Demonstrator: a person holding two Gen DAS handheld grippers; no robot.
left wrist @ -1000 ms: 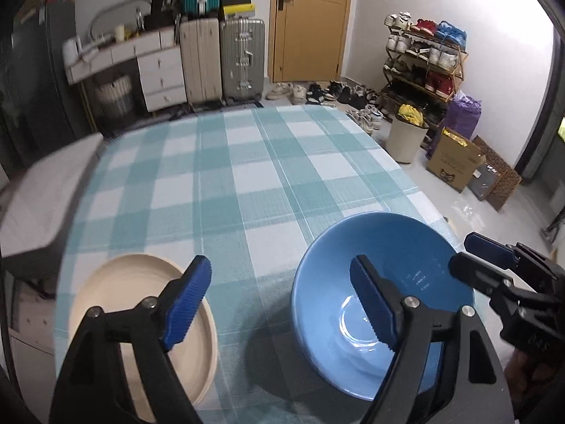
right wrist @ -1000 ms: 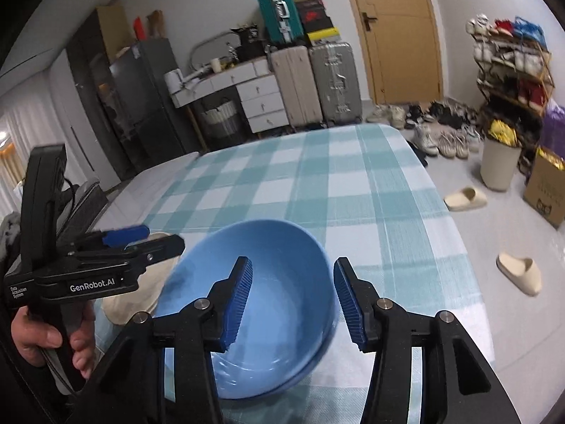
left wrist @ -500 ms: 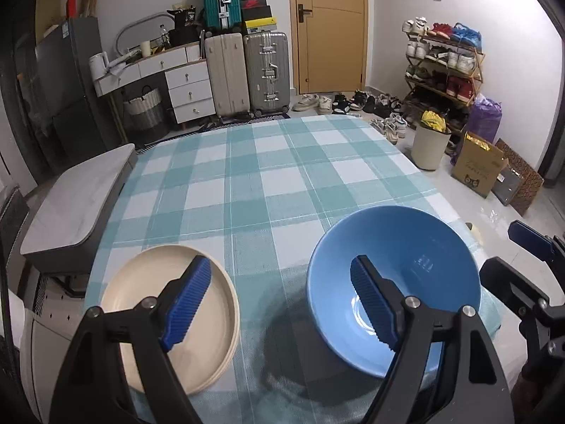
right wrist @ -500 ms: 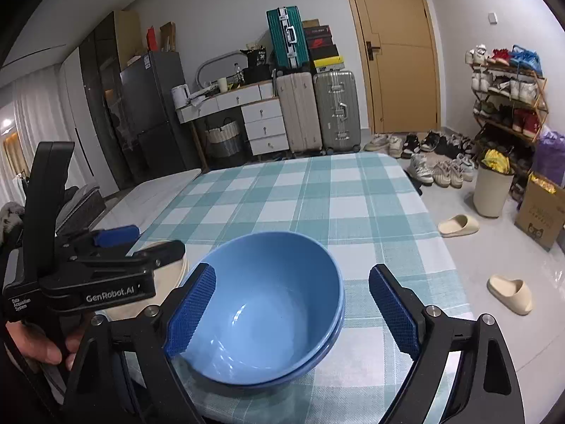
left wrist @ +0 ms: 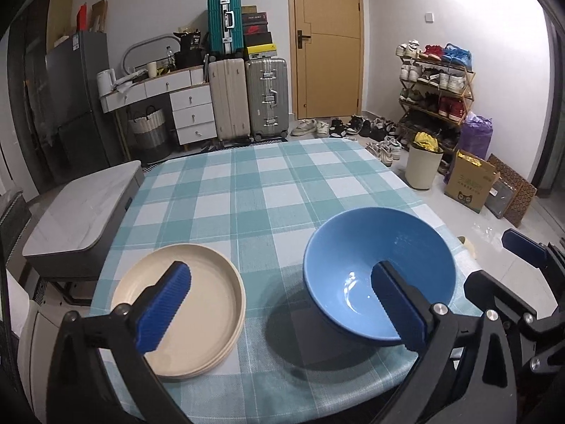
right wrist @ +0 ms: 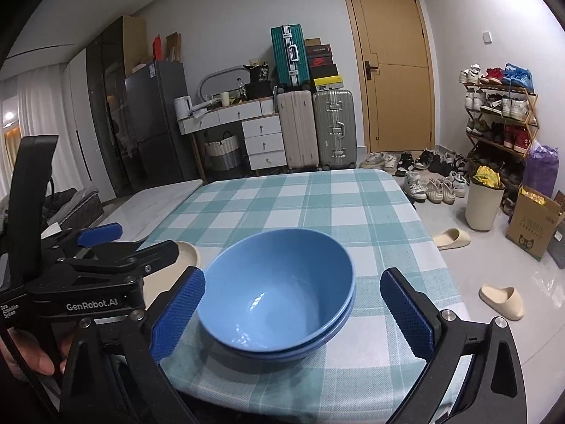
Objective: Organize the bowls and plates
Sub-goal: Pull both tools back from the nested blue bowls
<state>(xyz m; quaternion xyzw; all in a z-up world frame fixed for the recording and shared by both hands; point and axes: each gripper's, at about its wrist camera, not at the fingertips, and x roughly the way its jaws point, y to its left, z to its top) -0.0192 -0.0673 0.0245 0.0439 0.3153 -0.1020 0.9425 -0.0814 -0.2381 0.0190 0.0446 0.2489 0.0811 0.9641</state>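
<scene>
Side table, far left: grey-topped low table [left wrist: 76,219] butts against the cloth's left edge; nothing of the task on it that I can see.
Left gripper: left gripper [left wrist: 279,304] has its jaws opening wide, nothing between the pads; it hangs over the near edge of the table, one pad above the plates, the other above the bowls, touching neither.
Plates: cream plates [left wrist: 212,304] near the front left corner of the checked tablecloth [left wrist: 268,190]; edge lines suggest a stack of two or three, count uncertain. Top plate bare.
Bowls: blue bowls [right wrist: 279,293] just right of the plates, apart from them; the right wrist view shows two rims, one bowl nested in the other. Upper bowl holds nothing but a glint of light.
Right gripper: right gripper [right wrist: 293,311] is also opening, released, its pads either side of the bowl stack but clear of it.
Progress: like sits with like, plates stacked and bowls nested, so the sorting looks done or close to it. No loose dish shows elsewhere on the cloth.
Left to do: possibly nothing; I cannot tell if the stacks are meant to go elsewhere.
Floor, right: bin [left wrist: 422,168] and shoes, no part in this.
</scene>
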